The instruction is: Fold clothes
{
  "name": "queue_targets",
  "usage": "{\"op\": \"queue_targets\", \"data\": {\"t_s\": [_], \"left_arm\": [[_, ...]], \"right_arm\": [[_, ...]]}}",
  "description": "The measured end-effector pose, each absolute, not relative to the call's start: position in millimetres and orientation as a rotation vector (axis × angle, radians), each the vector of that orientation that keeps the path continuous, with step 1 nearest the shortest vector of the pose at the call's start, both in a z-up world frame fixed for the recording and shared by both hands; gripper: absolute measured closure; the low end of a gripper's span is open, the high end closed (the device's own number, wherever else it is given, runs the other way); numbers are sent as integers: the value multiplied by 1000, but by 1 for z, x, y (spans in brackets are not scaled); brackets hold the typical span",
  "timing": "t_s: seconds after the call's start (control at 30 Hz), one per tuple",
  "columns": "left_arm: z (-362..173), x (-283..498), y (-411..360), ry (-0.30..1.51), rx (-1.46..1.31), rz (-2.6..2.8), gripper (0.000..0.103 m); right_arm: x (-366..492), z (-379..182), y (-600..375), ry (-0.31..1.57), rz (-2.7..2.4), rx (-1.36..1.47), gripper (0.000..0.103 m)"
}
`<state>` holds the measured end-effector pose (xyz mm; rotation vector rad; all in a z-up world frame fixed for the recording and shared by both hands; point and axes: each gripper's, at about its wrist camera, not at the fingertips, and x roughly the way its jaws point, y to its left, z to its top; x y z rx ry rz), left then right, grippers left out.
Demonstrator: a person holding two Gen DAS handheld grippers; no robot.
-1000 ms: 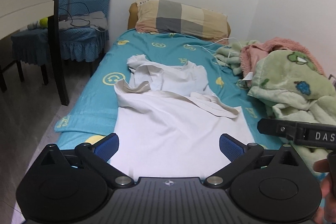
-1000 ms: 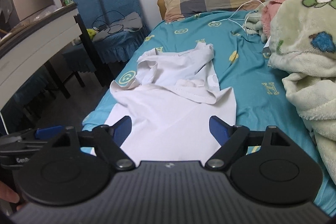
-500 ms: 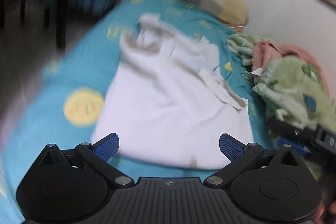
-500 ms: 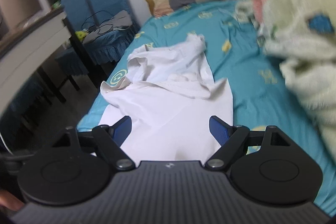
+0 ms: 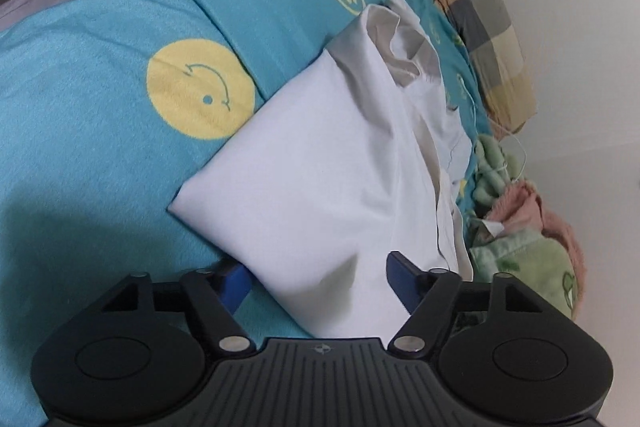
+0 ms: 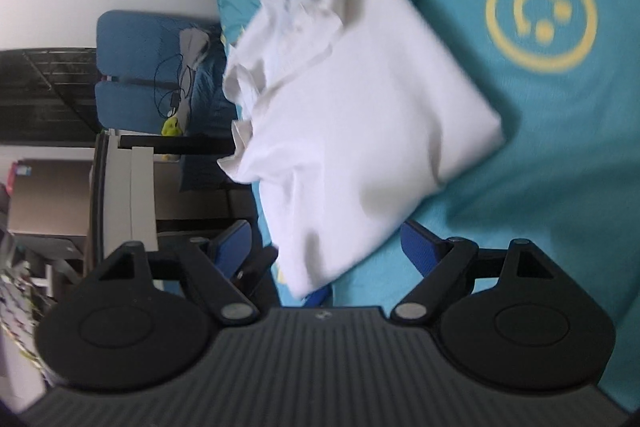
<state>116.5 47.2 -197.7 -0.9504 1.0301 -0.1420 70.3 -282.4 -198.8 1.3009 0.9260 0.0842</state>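
Both my grippers, left (image 5: 318, 277) and right (image 6: 326, 249), have dropped and tilted, each spread wide around one white T-shirt's (image 5: 320, 163) hem.

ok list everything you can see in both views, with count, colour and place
shirt: one, white, spread on the bed, hem corners between the claws' fingers
sheet: one, teal with yellow smiley prints, covering the bed
pillow: one, tan and grey check, at the head of the bed
blankets: a heap, green and pink, on the bed by the wall
cable: one, white, by the pillow
chairs: two, blue covers, beside the bed, with a black cable on them
desk: one, white with dark frame, next to the chairs
left claw: one, black with blue pads, open around the hem
right claw: one, black with blue pads, open around the hem
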Motion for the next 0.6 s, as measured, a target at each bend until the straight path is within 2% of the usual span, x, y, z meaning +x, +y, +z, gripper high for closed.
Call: {"op": "queue_targets", "data": {"t_s": [0.13,0.2,0.3,0.37,0.47,0.6], "left_arm": [[-201,120,49,1011,-943,-100,67],[-203,121,50,1010,-944,-88,77],[-205,122,51,1005,-947,-75,86],[-205,122,51,996,-948,-73,89],[-200,121,50,970,-951,-79,94],[-170,116,45,858,-913,-139,96]], "right_arm": [[80,-220,-277,958,27,1324,19],[83,-225,-280,933,-13,1320,27],[86,-222,-284,872,-71,1268,42],[84,-224,-289,855,-118,1265,64],[84,-228,-295,846,-151,1245,83],[85,-217,-295,807,-136,1203,90]]}}
